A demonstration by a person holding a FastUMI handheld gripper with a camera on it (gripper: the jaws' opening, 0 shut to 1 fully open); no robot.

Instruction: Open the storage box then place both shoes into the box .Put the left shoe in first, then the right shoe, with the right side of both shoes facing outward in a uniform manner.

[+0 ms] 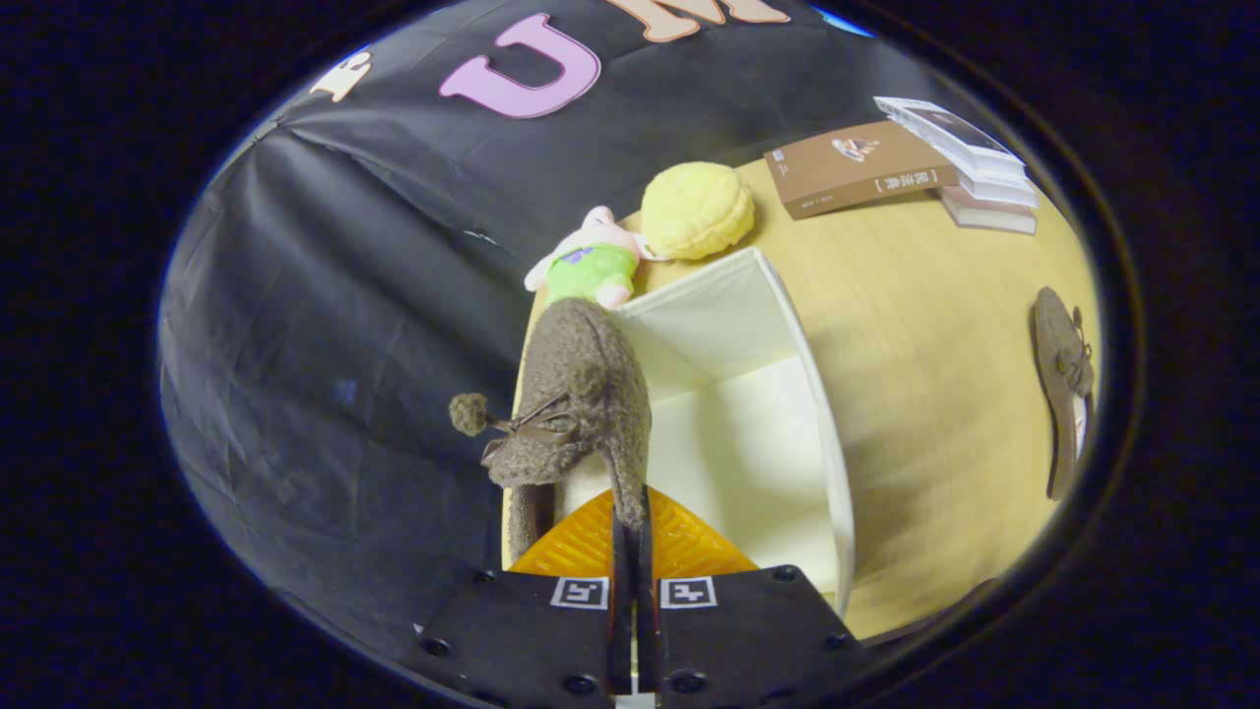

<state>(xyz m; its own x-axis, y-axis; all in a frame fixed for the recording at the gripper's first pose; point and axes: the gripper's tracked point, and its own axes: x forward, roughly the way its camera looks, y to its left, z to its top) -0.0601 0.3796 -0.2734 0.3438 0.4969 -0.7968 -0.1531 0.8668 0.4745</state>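
My gripper (630, 522) is shut on the rim of a fuzzy brown shoe (581, 394), which hangs from the fingers with its toe pointing away and a pompom bow (471, 414) dangling at its side. The shoe is held over the near left part of the open white storage box (778, 325), whose pale inside shows just beyond the fingers. The second brown shoe (1063, 384) lies on the wooden table (935, 325), well to the right of the box.
A pink plush toy in a green shirt (589, 266) and a yellow round cushion (697, 209) sit behind the box. A brown book (856, 167) and a stack of books (975, 162) lie at the table's far side.
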